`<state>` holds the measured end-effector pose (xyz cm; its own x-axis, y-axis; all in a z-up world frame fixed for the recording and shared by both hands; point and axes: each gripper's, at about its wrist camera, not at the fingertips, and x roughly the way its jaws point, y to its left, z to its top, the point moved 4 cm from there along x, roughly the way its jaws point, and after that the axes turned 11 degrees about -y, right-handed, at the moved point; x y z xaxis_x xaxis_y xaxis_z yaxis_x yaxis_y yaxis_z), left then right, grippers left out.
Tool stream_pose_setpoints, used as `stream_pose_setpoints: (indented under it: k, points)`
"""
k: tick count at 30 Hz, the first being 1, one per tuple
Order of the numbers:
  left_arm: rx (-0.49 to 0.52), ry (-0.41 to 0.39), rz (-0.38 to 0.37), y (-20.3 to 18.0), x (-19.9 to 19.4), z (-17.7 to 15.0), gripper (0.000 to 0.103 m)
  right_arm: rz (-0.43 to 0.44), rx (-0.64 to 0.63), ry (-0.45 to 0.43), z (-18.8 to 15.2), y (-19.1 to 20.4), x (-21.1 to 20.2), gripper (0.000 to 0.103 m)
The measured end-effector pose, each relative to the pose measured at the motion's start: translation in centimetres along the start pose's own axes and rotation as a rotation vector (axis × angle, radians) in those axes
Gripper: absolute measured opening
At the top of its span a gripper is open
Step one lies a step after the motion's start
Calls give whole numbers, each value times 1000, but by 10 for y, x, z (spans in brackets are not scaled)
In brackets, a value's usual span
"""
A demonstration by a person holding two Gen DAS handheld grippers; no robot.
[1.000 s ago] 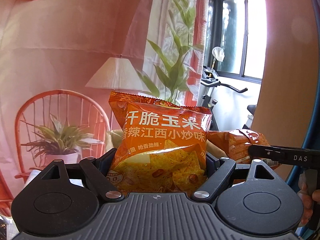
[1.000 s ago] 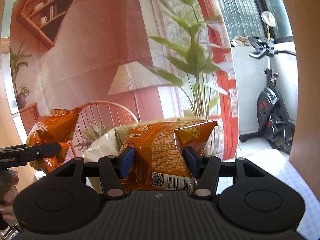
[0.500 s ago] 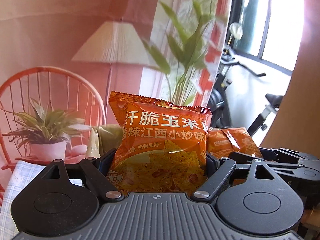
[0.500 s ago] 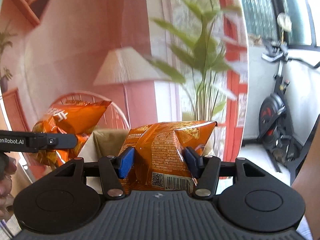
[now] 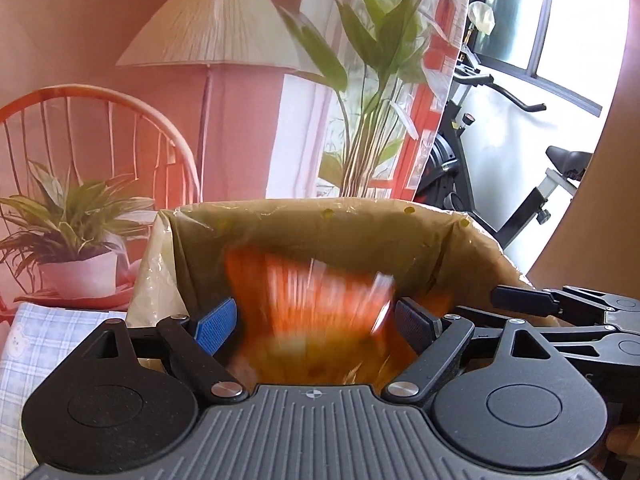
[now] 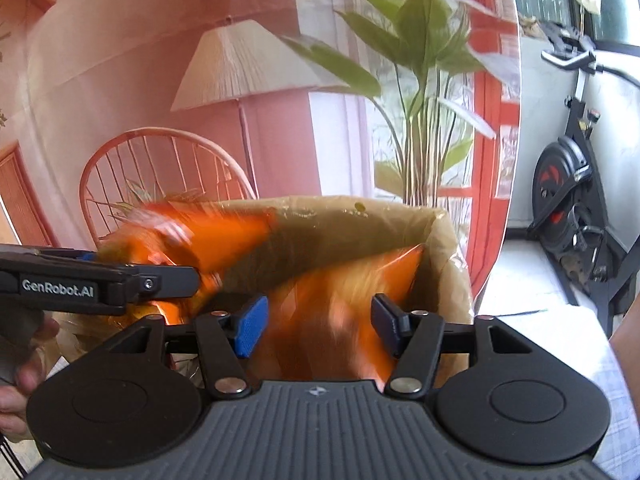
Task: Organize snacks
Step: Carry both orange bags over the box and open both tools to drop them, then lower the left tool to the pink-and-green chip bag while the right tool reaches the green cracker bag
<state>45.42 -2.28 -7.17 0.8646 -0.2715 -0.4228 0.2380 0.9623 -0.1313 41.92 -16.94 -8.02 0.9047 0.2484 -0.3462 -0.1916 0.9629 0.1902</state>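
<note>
2 orange snack bags, 1 lined box.
My left hand-held gripper (image 5: 314, 322) & right hand-held gripper (image 6: 316, 328) both wide, right just opened; blurred orange snack bags (image 5: 312, 300) (image 6: 320, 320) loose between pads, over the lined box (image 5: 320, 216).

Orange snack bags (image 5: 312, 300); olive-brown box (image 5: 400, 224); blue-checked cloth (image 5: 36, 344).

Both snack bags (image 5: 312, 312) released, boxward.

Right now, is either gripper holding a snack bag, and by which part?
No. Both the left gripper and right gripper are open; blurred orange bags sit between unpressed pads.
</note>
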Motion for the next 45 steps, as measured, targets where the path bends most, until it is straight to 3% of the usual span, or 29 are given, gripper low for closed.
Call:
stream_pose_setpoints:
  k: [8,15,22,30,35,41,45]
  points:
    - [15,-36,-11,-1,-19,3,89,-6,25,-25,4,-1,-18,68]
    - [-8,-105,-13,11,-73,8,89,13,44,-85,10,8,-55,68]
    - [-8,-126,-22,19,-122,-8,89,33,54,-136,3,17,-97,68]
    - [-60,-121,-32,29,-154,-32,89,51,70,-146,-29,24,-130,69]
    - [-24,-130,-31,22,-166,-55,89,57,80,-135,-55,28,-144,69]
    - [-40,-96,-57,13,-169,-96,89,57,87,-75,-92,34,-146,69]
    - [-97,-24,-81,10,-165,-132,88,55,45,-31,-118,42,-147,69]
